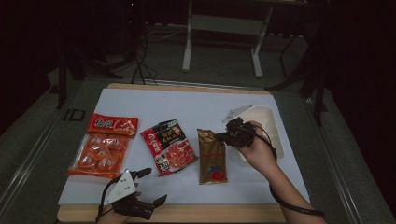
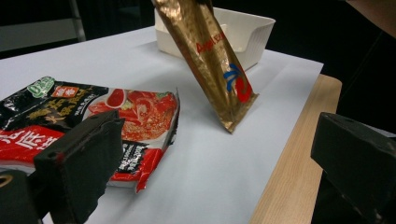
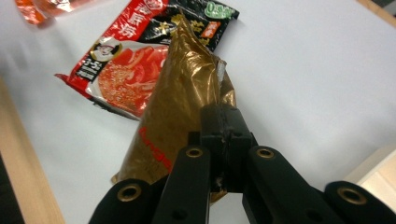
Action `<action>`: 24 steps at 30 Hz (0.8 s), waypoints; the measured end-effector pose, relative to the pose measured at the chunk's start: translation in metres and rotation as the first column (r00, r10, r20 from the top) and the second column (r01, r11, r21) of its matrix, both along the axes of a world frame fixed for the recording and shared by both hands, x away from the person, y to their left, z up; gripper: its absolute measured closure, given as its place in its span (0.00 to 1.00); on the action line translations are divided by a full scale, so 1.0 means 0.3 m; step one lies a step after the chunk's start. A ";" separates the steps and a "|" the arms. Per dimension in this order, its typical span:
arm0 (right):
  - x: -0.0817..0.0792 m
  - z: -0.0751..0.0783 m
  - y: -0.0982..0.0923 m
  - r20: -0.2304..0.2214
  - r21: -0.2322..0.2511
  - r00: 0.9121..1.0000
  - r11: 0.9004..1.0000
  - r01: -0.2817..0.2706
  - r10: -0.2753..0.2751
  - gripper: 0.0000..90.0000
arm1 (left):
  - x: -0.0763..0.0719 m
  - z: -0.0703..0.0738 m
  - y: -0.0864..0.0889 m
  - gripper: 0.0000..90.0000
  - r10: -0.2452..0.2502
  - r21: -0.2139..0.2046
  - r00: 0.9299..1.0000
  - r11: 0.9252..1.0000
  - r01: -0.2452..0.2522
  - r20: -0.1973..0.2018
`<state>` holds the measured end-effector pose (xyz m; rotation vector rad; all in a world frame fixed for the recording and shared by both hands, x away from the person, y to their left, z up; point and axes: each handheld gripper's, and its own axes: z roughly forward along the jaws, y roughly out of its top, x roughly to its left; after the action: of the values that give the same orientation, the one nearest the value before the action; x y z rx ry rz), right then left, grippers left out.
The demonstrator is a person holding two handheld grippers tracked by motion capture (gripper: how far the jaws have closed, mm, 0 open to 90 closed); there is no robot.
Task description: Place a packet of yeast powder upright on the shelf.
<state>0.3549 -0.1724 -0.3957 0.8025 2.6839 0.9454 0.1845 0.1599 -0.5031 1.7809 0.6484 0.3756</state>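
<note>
Right tongs [image 3: 223, 140] clamped on top edge of gold foil pouch [image 2: 210, 60], lower corner touching tabletop [image 2: 210, 172]. Left tongs [image 1: 152, 186] wide, idle at near edge. Lifting step in hand; next, likely carry clear into white bin [image 1: 271, 122], just beside

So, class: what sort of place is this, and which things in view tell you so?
Probably a lab or workshop set up for recording, not a kitchen: a table under a white sheet, snack packets laid in a row, and bare metal stands on a dim floor.
</note>
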 end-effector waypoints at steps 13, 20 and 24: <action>0.005 0.106 -0.024 0.095 0.041 0.995 0.999 0.025 -0.029 1.00 | 0.001 -0.001 0.000 0.03 -0.001 0.001 1.000 1.000 0.001 -0.001; 0.029 0.172 -0.051 0.131 0.076 0.990 0.996 0.042 -0.052 1.00 | 0.001 -0.001 0.001 0.03 -0.001 0.000 1.000 1.000 0.001 -0.002; 0.046 0.219 -0.070 0.160 0.094 0.985 0.994 0.051 -0.066 1.00 | 0.000 0.000 0.001 0.03 0.001 0.000 1.000 1.000 -0.001 -0.002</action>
<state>0.3688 -0.1933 -0.3302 0.7805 2.4810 1.0741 0.1846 0.1602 -0.5032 1.7815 0.6506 0.3739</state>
